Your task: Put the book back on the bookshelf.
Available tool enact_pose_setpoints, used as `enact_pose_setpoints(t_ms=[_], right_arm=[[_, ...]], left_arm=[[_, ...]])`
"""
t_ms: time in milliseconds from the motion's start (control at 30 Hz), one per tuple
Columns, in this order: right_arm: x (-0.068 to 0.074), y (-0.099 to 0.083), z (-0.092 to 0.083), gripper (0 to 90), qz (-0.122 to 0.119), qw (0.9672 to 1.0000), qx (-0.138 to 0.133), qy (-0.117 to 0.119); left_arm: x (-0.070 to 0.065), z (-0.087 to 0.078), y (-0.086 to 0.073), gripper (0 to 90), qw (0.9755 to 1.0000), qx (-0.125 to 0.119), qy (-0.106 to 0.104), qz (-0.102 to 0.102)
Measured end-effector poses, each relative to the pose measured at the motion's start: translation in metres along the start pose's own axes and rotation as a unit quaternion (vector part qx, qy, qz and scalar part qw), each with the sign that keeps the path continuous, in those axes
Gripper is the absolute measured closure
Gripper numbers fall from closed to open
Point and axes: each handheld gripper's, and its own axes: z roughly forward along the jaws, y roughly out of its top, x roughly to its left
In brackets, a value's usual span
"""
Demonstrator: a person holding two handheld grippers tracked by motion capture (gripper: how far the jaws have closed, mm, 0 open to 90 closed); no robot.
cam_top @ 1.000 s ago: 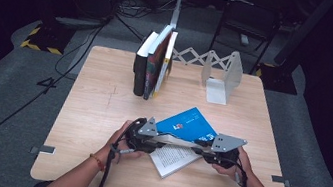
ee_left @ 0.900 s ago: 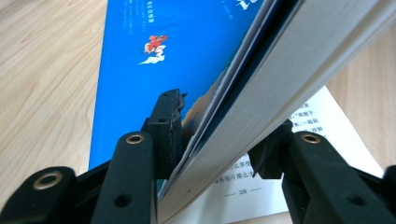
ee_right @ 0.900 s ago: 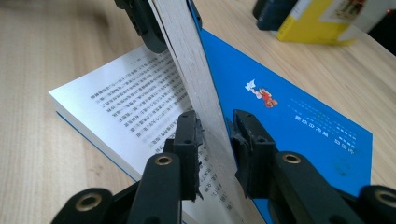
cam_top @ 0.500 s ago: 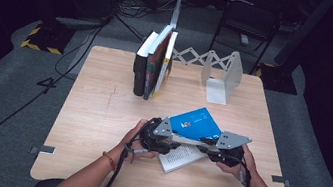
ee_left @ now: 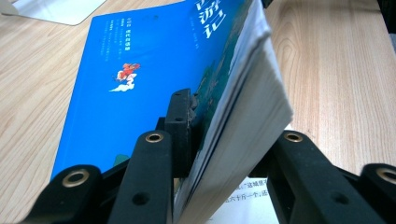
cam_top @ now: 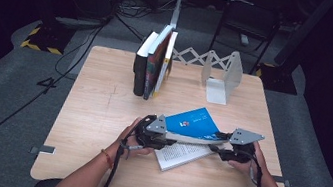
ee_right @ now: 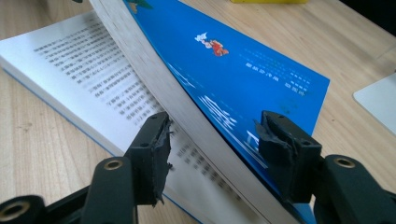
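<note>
Two pairs of tongs are working on one blue paperback (cam_top: 191, 124), which is lying open near the front edge of the desk (cam_top: 101, 108), between the person's hands. The left tongs (cam_top: 163, 137) are clamping the lifted block of pages together with the blue cover: in the left gripper view one pad is pressing on the cover and the other is bearing on the page edges (ee_left: 252, 126), and these jaws have just been closing tighter on that block. The right tongs (cam_top: 219, 149) are doing the opposite. Their jaws have just been opening, and in the right gripper view the curved sheaf of pages (ee_right: 154, 79) is passing between the two pads with a clear gap on each side, so nothing is pinched there now.

Compared with a second ago, the book is sitting slightly differently: the right hand (cam_top: 245, 159) is now further out toward the right, and the cover is arching higher over the printed pages (cam_top: 180, 154) lying flat beneath. That reads as a handover, with the left side taking the whole weight of the raised half while the right lets go.

Judging from this, the book is probably being closed or readied for lifting toward the upright books (cam_top: 153, 61) and the metal bookend (cam_top: 223, 74) at the back; the right tongs likely need a fresh grip first.
</note>
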Motion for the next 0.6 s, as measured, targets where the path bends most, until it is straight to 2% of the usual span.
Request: enact_pose_setpoints(t_ms=[33,167,200,267,400,433,467,600], right_arm=[[-0.003,-0.001,0.0,51.9,-0.016,0.9999,0.0,-0.005],[-0.001,-0.002,0.001,58.8,-0.028,0.9996,-0.007,0.001],[0.002,-0.001,0.002,61.0,-0.041,0.9991,-0.003,0.0],[0.007,0.003,0.003,63.5,-0.055,0.9984,0.0,-0.009],[0.016,0.011,0.005,67.8,-0.066,0.9977,0.005,-0.012],[0.02,0.014,0.006,68.5,-0.073,0.9972,0.008,-0.014],[0.026,0.019,0.009,69.7,-0.082,0.9964,0.014,-0.015],[0.032,0.027,0.013,70.8,-0.083,0.9964,0.014,-0.01]], left_arm=[[0.003,-0.002,-0.002,69.2,1.0,-0.006,-0.003,-0.004],[0.006,-0.004,-0.004,68.3,1.0,-0.001,-0.003,-0.003],[0.007,-0.005,-0.004,68.3,1.0,0.0,-0.003,-0.005],[0.008,-0.009,-0.005,62.8,0.9999,0.001,0.005,-0.014],[0.006,-0.016,-0.005,50.9,0.9997,0.009,0.016,-0.016],[0.004,-0.018,-0.003,49.5,0.9997,0.009,0.018,-0.012],[-0.002,-0.021,0.001,45.7,0.9996,0.016,0.024,0.003],[-0.008,-0.023,0.007,42.8,0.9991,0.021,0.034,0.013]])
